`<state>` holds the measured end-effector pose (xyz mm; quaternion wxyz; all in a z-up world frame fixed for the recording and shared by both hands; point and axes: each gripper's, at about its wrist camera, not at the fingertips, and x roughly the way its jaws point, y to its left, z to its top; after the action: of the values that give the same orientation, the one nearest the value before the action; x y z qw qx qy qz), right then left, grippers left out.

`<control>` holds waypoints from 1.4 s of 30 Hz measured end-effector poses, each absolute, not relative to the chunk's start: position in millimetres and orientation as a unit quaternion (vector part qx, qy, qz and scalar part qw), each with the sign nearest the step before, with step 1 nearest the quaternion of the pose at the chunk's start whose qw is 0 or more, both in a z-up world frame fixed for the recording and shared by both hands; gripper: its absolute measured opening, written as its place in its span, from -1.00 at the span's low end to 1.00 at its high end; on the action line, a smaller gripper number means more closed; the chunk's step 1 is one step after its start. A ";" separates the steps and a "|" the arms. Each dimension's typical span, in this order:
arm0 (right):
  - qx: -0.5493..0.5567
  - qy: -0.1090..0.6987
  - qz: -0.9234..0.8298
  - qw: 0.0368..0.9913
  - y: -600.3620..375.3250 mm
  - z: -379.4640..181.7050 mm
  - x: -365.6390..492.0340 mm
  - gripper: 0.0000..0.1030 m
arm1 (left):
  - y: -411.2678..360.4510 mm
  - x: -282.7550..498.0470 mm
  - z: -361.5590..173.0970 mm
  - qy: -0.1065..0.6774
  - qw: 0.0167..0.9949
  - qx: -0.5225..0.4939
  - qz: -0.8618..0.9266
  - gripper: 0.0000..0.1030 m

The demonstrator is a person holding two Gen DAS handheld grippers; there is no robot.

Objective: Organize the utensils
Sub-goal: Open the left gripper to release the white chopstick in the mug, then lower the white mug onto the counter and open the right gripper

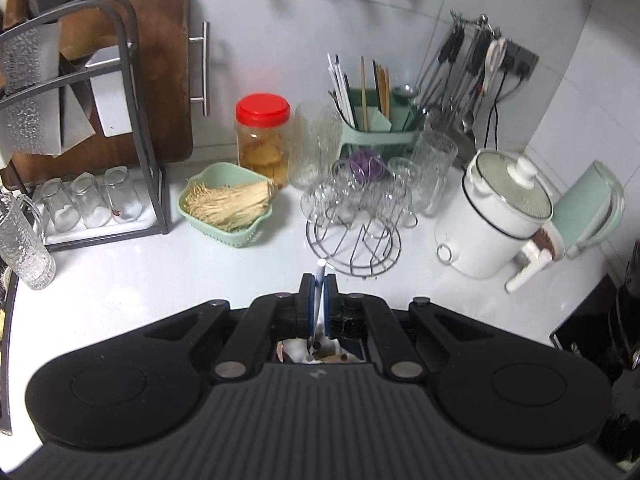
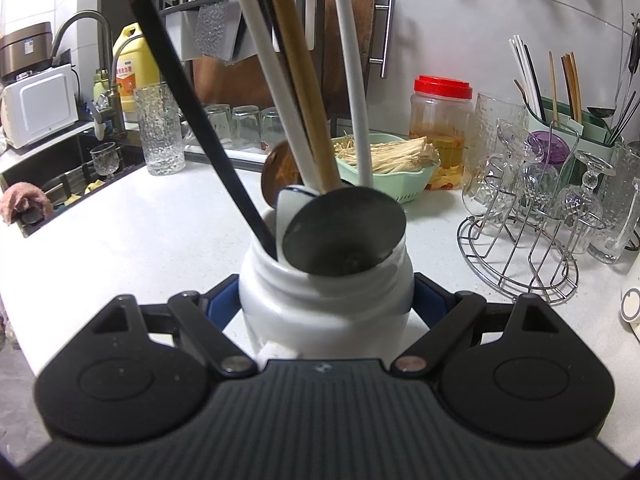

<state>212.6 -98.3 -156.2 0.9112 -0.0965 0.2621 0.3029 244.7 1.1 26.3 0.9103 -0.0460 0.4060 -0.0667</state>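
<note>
Two hand-held grippers share the work on a white kitchen desk [image 1: 160, 272]. The left hand-held gripper [image 1: 319, 300] is clamped tight on a thin white utensil handle [image 1: 319, 280], its blue pads pressed against the shaft, which stands nearly upright between them; its lower end drops out of sight toward what looks like a container mouth glimpsed through the gripper frame. The right hand-held gripper [image 2: 326, 304] grips the white jar [image 2: 326, 300] by its sides, apparently steadying it so the utensils can be drawn out or dropped in without tipping it. The jar holds a dark metal ladle [image 2: 344, 232], white handles, a wooden handle and a black one, all leaning outward. Farther back, near the wall, a pale green utensil caddy [image 1: 376, 128] already carries chopsticks in separate compartments, the likely sorting place. A wire rack of glasses [image 1: 356, 216] stands between, a hazard for any long handle swung across.
</note>
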 end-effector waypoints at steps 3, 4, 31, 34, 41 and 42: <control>-0.096 0.266 0.300 0.911 -96.9 -155.8 213.4 0.76 | 0.3 245.2 23.7 0.411 0.908 -0.041 -0.072 -0.91; -0.096 0.267 0.299 0.911 -96.8 -155.7 213.9 0.76 | 0.0 244.7 23.6 0.411 0.908 -0.041 -0.073 -0.91; -0.113 0.275 0.343 0.891 -122.8 -112.0 181.0 1.00 | 33.4 153.8 85.9 0.317 0.943 -0.061 0.084 0.83; -0.090 0.271 0.350 0.892 -136.0 -88.7 172.6 1.00 | 34.5 140.6 98.4 0.298 0.948 -0.052 0.098 0.89; -0.032 0.255 0.309 0.916 -164.3 -33.6 156.4 1.00 | 43.2 108.5 122.0 0.264 0.957 -0.052 0.109 0.95; -0.026 0.252 0.301 0.919 -166.7 -25.9 153.9 1.00 | 44.6 104.1 123.6 0.262 0.958 -0.051 0.106 0.95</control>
<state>153.9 -166.7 -25.9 0.9195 -0.0264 0.2516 0.3009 104.1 44.6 123.6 0.9579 -0.0506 0.2621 0.1059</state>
